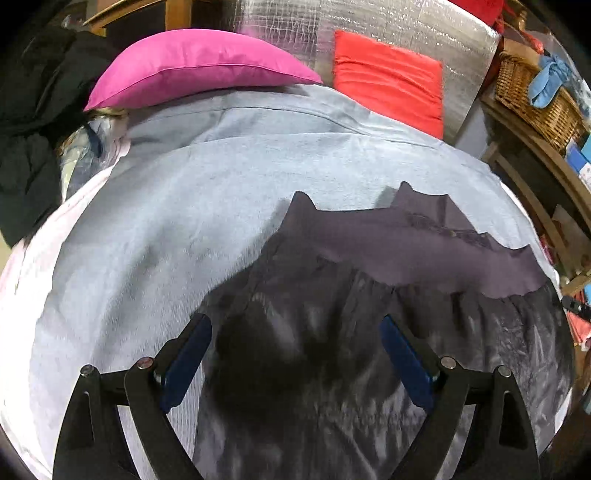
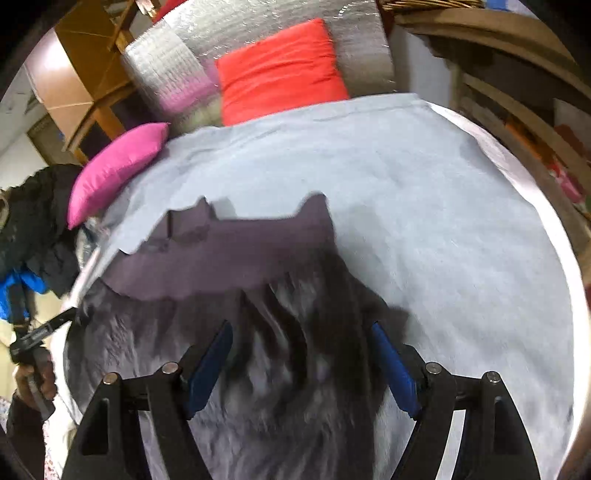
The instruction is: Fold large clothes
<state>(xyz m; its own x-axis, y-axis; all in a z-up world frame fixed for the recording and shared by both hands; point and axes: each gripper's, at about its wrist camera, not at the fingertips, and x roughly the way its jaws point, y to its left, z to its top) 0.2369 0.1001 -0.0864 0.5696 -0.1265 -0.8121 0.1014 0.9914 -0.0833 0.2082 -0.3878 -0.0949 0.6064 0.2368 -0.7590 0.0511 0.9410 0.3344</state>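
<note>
A large dark grey-purple garment [image 1: 369, 314] lies spread on a bed covered with a light blue sheet [image 1: 203, 206]. Its far hem [image 1: 424, 251] is folded over, showing a plain purple band. My left gripper [image 1: 295, 325] is open, hovering just over the garment's left part, holding nothing. In the right wrist view the same garment [image 2: 240, 266] lies below my right gripper [image 2: 301, 332], which is open over its right edge, beside the bare sheet [image 2: 443, 240]. The left gripper [image 2: 44, 332] and the hand holding it show at that view's left edge.
A pink pillow [image 1: 192, 70] and a red cushion [image 1: 391, 85] lie at the head of the bed against a silver foil panel [image 1: 406, 26]. Dark clothes [image 1: 33, 122] are piled at the left. A wooden shelf with a wicker basket [image 1: 535, 99] stands at the right.
</note>
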